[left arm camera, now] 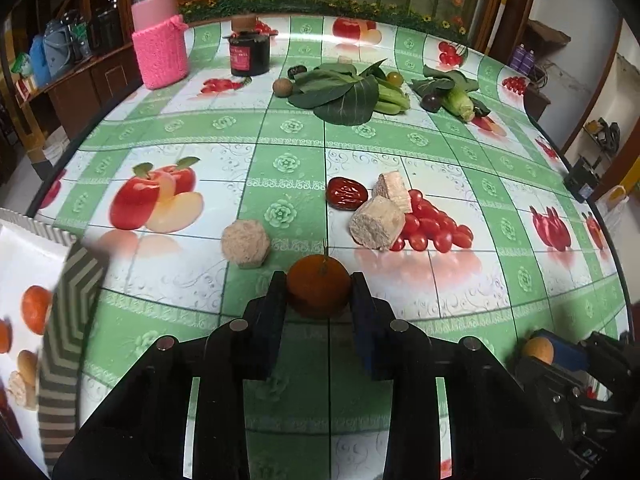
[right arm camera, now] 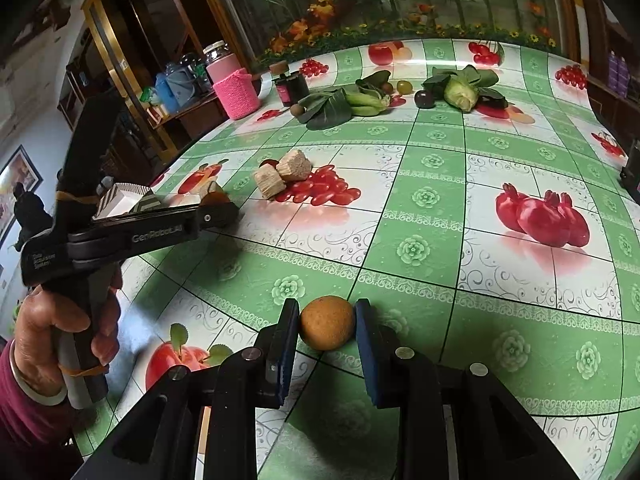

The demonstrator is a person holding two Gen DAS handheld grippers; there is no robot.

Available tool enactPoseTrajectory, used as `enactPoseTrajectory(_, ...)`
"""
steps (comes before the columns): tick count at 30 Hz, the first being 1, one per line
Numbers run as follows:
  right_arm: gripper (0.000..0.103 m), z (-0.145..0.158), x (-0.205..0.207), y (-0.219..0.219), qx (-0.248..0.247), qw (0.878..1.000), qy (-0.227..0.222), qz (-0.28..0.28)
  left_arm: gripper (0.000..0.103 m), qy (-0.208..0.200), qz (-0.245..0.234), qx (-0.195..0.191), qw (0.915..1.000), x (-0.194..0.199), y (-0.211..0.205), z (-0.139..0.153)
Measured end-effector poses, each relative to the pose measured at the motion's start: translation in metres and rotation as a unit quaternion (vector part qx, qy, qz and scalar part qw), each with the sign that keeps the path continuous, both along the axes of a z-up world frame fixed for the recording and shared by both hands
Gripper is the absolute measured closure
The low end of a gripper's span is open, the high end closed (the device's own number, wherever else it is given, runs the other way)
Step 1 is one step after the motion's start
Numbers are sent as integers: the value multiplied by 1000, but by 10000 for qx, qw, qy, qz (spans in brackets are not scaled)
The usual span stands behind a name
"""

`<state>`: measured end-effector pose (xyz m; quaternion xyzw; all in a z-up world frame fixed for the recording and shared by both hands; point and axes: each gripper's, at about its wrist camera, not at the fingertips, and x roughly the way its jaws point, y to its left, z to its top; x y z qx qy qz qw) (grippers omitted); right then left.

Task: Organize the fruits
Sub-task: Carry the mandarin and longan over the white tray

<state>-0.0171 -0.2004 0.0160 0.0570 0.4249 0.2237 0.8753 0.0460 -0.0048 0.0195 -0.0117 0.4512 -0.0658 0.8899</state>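
My left gripper [left arm camera: 319,286] is shut on a small orange tangerine [left arm camera: 318,285], held just above the table. My right gripper [right arm camera: 327,322] is shut on a round tan longan-like fruit [right arm camera: 328,322], also low over the table; it also shows in the left wrist view [left arm camera: 539,350]. A white tray [left arm camera: 28,248] with zigzag edges sits at the left and holds an orange fruit [left arm camera: 36,308] and pale pieces. On the table lie a red date [left arm camera: 346,193], a hexagonal beige cake [left arm camera: 245,243] and two beige blocks [left arm camera: 378,220]. Far off are a kiwi [left arm camera: 282,87], a green grape [left arm camera: 395,77] and a dark plum [left arm camera: 431,103].
Leafy greens [left arm camera: 344,92] and a second bunch of greens [left arm camera: 456,96] lie at the far side. A pink knitted-sleeve jar [left arm camera: 160,36] and a dark jar [left arm camera: 249,50] stand far left. The left gripper body [right arm camera: 132,232] and hand cross the right wrist view's left side.
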Motion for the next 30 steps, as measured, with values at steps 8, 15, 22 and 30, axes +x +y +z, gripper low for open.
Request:
enactPoseTrajectory(8, 75, 16, -14, 20, 45, 9997, -163, 149, 73, -154, -104, -42, 9998, -36, 13, 22)
enactPoseTrajectory(15, 75, 33, -23, 57, 112, 9982, -326, 497, 73, -289, 49, 62, 9995, -71, 43, 38)
enactPoseTrajectory(22, 75, 51, -28, 110, 179, 9939, -475, 980, 73, -638, 393, 402, 9964, -103, 86, 59)
enactPoseTrajectory(30, 76, 65, -32, 175, 158, 9856, -604, 1574, 73, -818, 916, 597, 9906, -128, 144, 72)
